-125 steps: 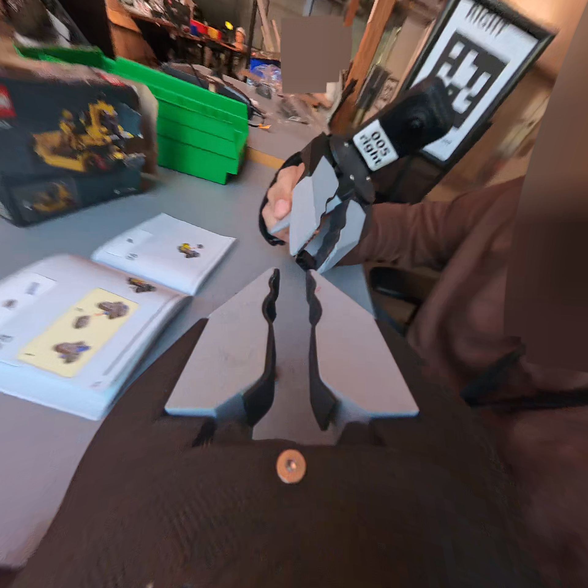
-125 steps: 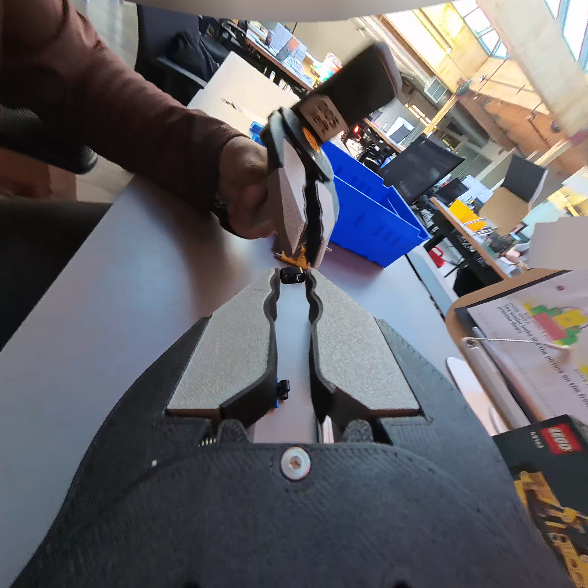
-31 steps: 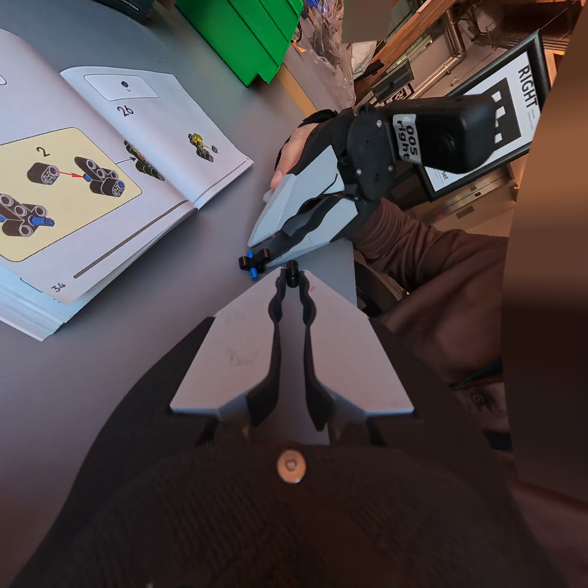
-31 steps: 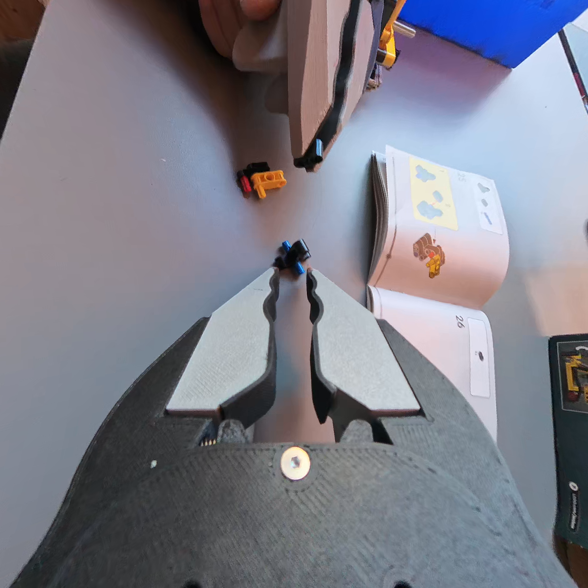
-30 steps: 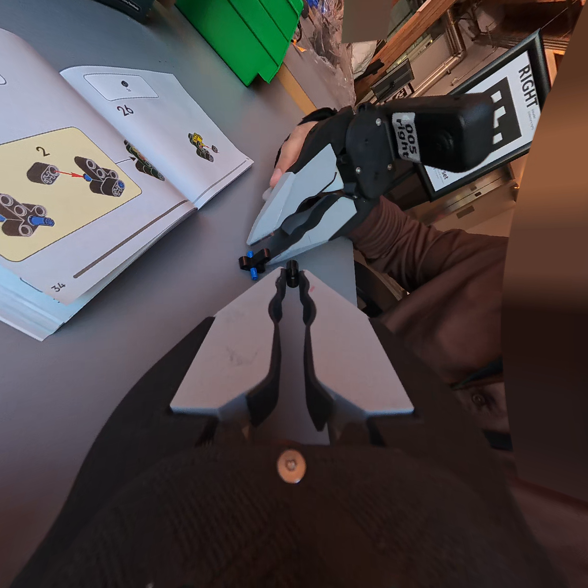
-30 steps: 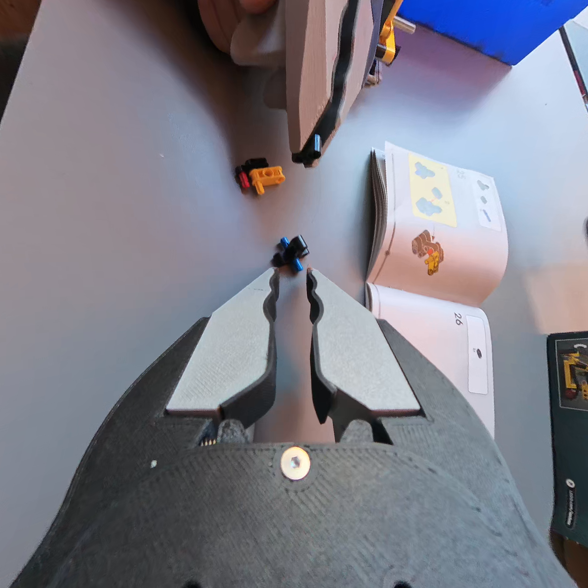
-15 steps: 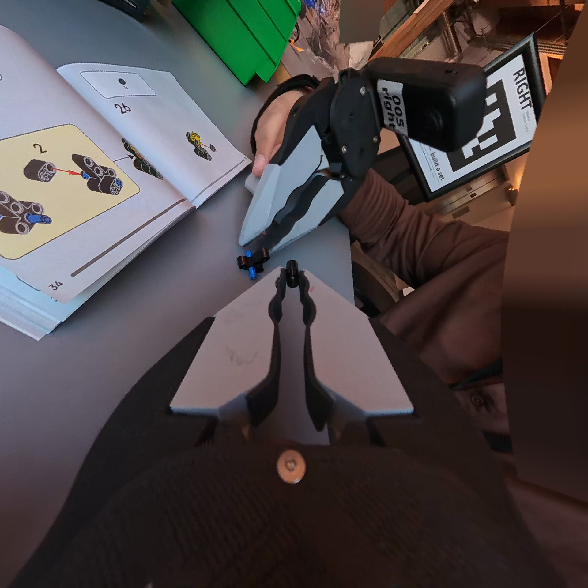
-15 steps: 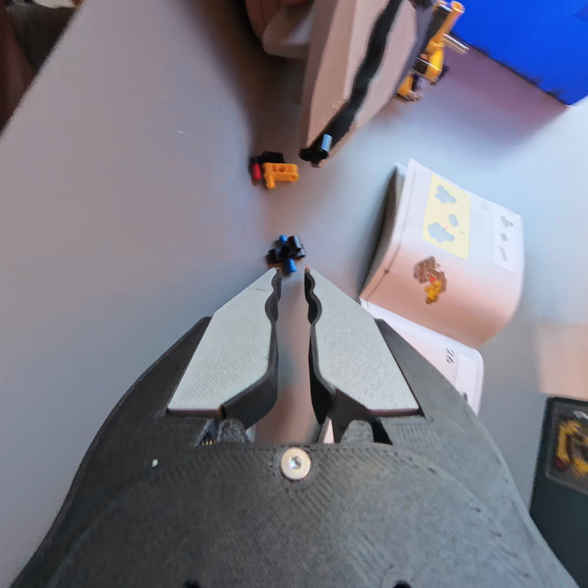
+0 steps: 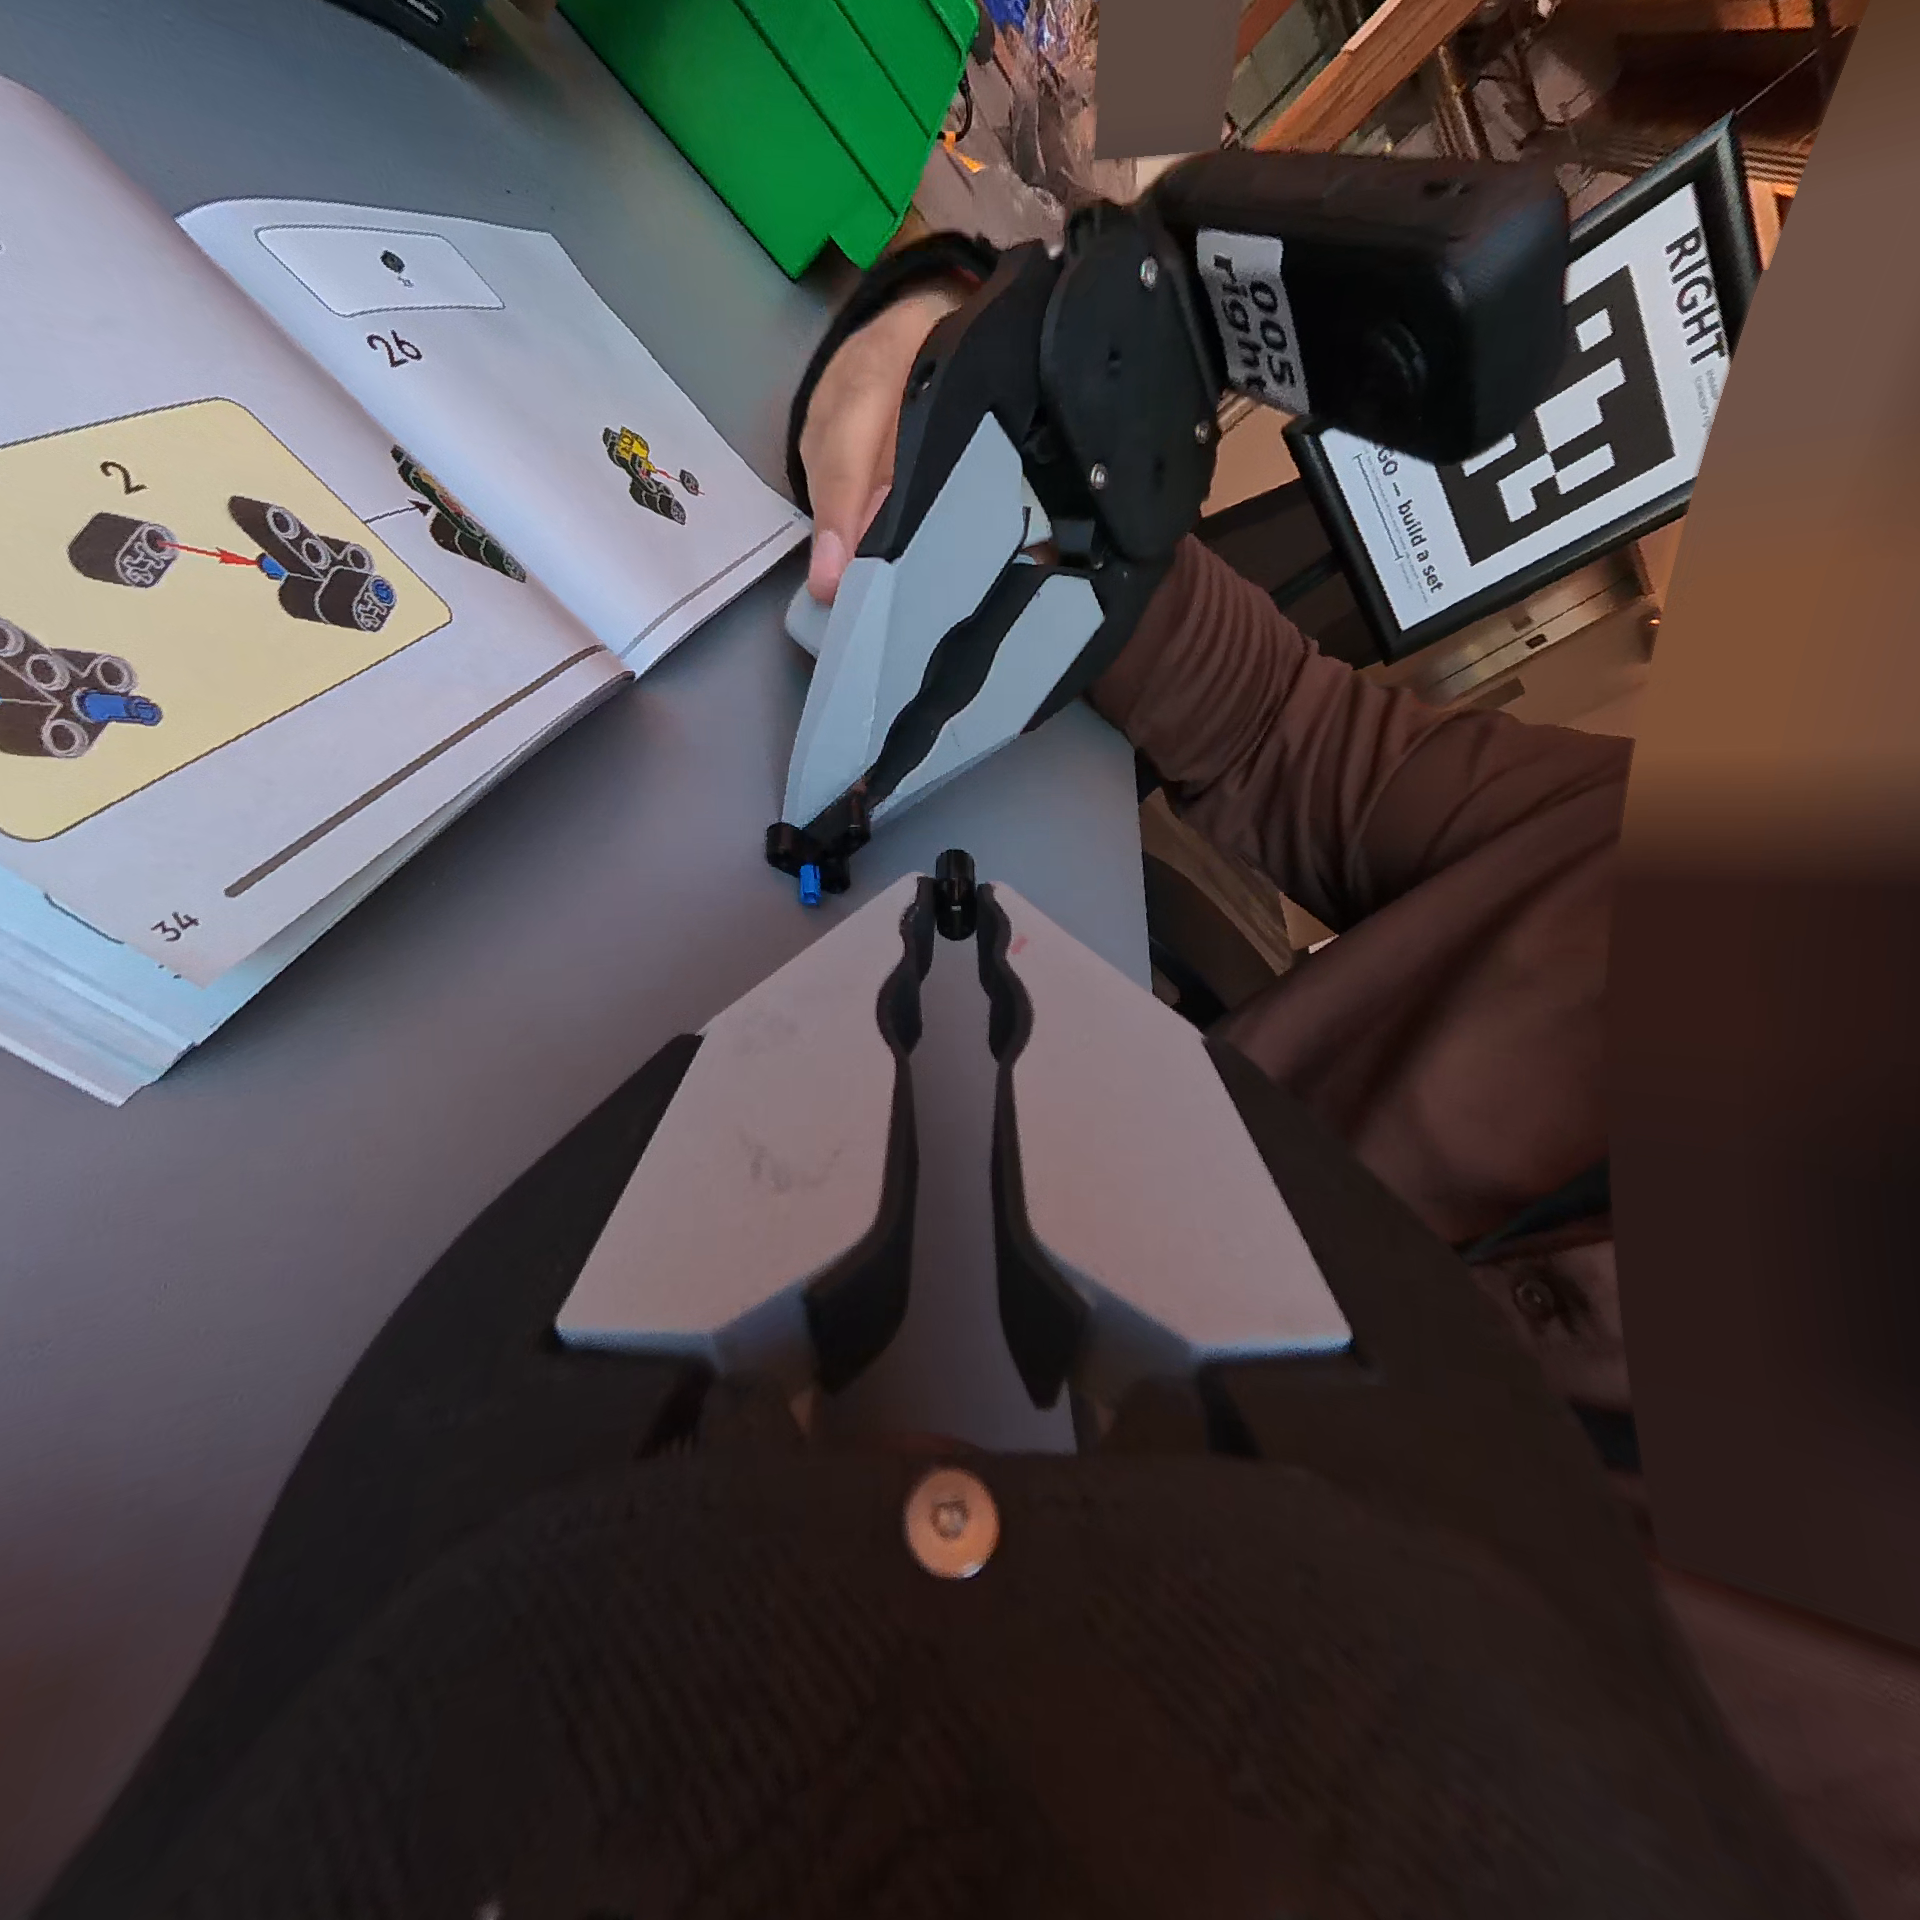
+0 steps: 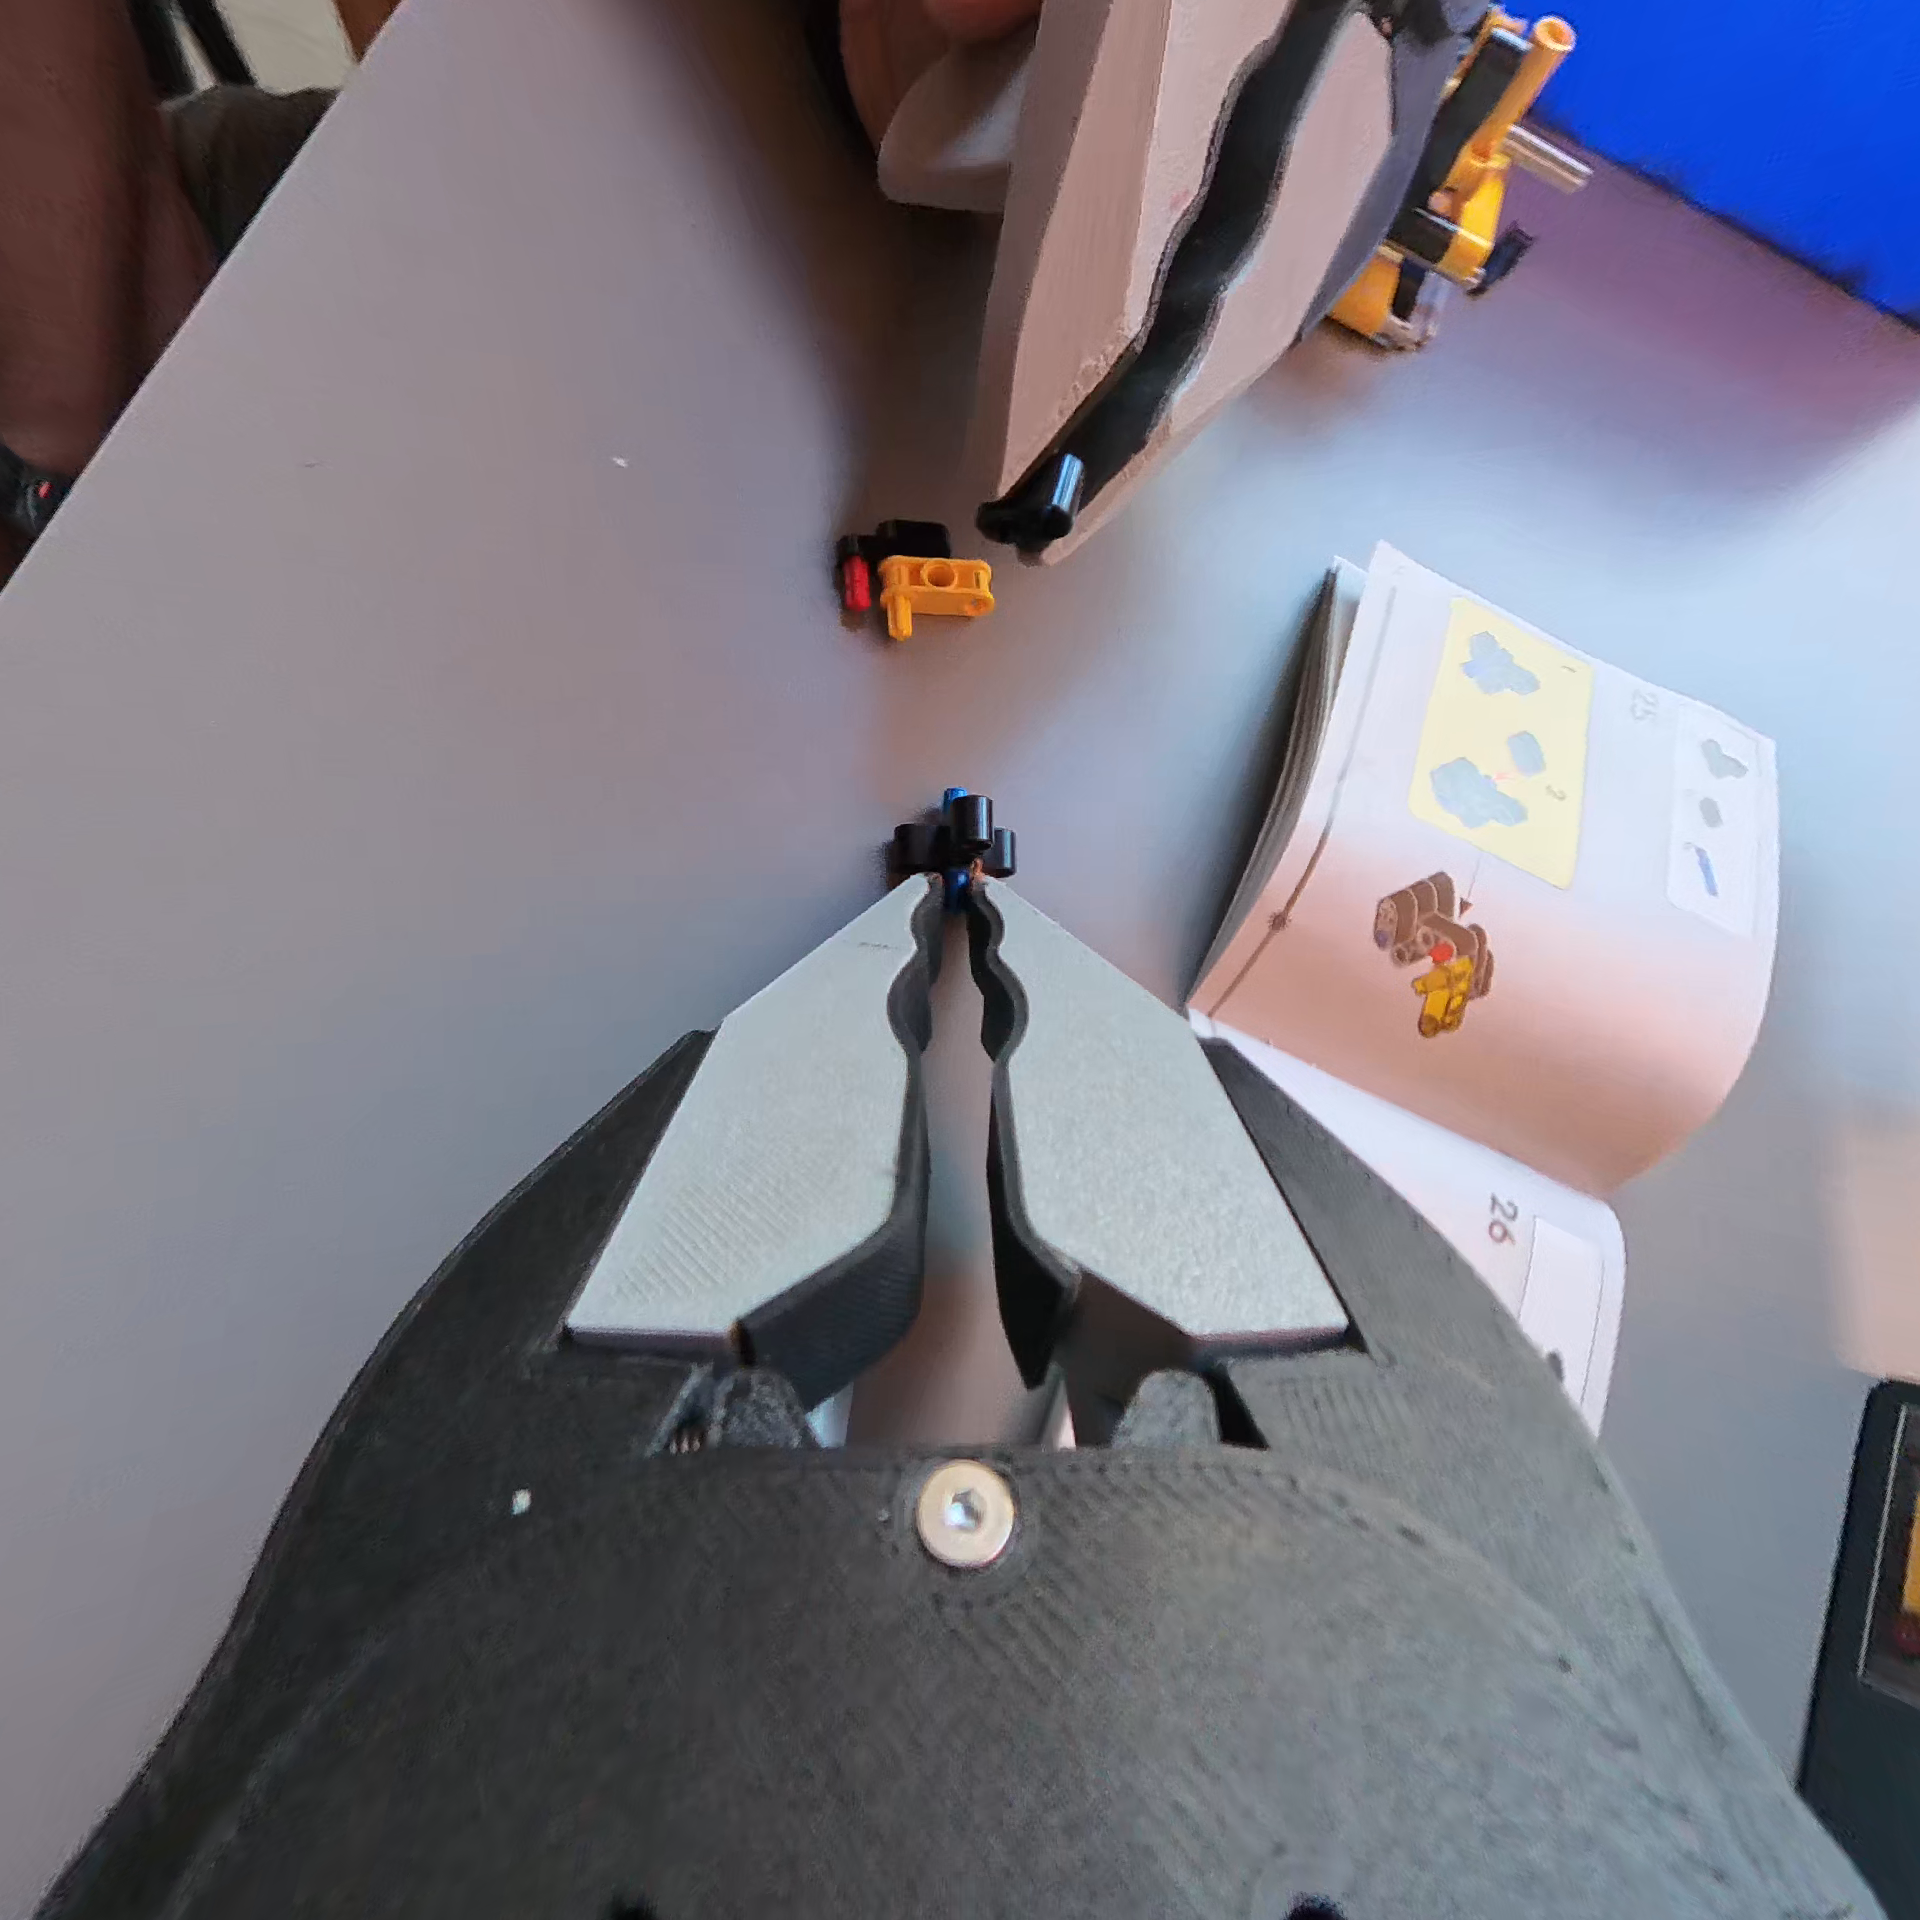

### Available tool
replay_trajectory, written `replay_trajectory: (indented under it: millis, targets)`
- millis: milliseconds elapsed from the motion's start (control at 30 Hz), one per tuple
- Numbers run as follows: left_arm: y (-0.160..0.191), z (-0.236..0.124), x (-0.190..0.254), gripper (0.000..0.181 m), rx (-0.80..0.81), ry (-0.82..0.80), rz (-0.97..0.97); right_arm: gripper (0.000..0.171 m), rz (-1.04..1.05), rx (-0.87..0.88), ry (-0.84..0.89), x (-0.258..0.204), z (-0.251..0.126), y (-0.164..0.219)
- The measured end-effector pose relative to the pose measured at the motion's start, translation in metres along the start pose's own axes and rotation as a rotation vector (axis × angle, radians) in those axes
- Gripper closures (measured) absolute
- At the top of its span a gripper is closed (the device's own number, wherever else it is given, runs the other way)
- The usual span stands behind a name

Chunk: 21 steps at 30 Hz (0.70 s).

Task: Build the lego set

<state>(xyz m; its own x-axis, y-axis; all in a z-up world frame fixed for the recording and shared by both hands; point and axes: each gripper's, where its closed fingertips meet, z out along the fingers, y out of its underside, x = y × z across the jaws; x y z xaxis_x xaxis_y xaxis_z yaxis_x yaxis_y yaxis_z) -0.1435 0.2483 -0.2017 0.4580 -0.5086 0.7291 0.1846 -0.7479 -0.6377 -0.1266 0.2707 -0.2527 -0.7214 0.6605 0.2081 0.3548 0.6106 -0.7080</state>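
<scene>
Two claws over the grey table point(image 10: 436, 665): left point(image 9: 953, 902) grips a black peg point(image 9: 953, 883), right point(image 10: 956, 896) a black-blue piece point(image 10: 961, 836).

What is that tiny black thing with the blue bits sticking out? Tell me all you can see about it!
The black piece with blue pins is a small, shiny plastic building part: a black body with rounded lobes and short blue pins poking out on two sides. It sits low on the grey table, near the open instruction booklet. The right hand-held gripper has its fingertips closed on one blue pin. The yellow and black bit lies apart from it.
</scene>
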Motion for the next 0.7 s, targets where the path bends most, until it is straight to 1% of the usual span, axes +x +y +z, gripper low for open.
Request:
replay_trajectory:
  millis: [100, 200, 333, 700]
  targets:
    - [-0.003, -0.002, 0.000, 0.176, 0.021, 0.001, -0.006, 0.170, -0.016, 0.043, 0.131, 0.005, -0.006, -0.009]
    - [-0.004, -0.003, 0.000, 0.176, 0.029, 0.011, -0.011, 0.170, -0.031, 0.121, 0.268, 0.012, -0.016, -0.031]
    - [-0.006, -0.005, 0.002, 0.176, 0.045, 0.036, -0.023, 0.170, -0.088, 0.101, 0.420, 0.021, -0.021, -0.040]
    - [-0.007, -0.004, 0.002, 0.176, 0.044, 0.048, -0.040, 0.170, -0.138, 0.089, 0.473, 0.018, -0.020, -0.050]
